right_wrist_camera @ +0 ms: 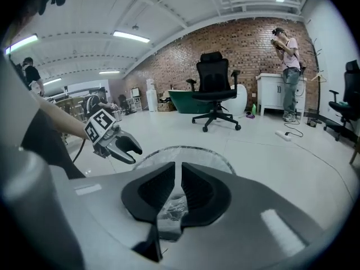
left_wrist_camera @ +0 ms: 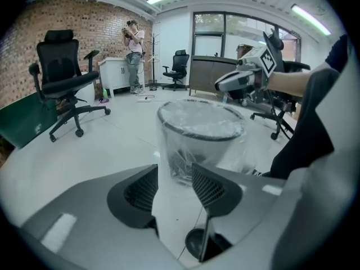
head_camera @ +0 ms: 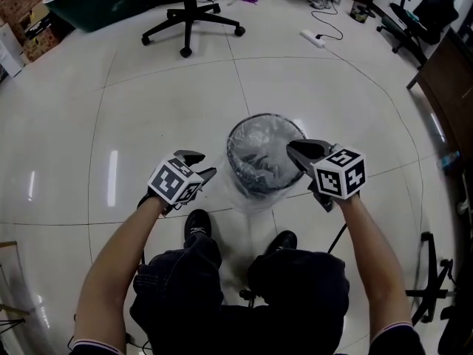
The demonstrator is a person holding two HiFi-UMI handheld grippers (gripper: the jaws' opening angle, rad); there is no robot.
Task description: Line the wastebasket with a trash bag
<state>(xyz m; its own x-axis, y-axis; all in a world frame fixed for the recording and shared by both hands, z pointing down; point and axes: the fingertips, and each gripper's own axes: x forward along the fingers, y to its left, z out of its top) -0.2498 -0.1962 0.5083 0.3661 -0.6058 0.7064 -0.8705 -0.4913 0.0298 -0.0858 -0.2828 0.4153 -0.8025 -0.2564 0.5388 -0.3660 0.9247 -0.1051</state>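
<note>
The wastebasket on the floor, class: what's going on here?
A person with a gripper in each hand is lining the wastebasket with a clear trash bag, which already drapes over the rim. The left gripper hangs beside the basket, jaws opening on nothing; the right gripper is over the rim, jaws closing, nothing clearly between them.

Black office chair (head_camera: 190,17) on glossy white tiled floor (head_camera: 148,102), white power strip (head_camera: 312,38), brick wall (right_wrist_camera: 247,49) behind

Trash bag (head_camera: 260,170) sits in the wastebasket (head_camera: 235,140); office chair (head_camera: 191,17) stands at its eleven o'clock, power strip (head_camera: 312,38) at one.
</note>
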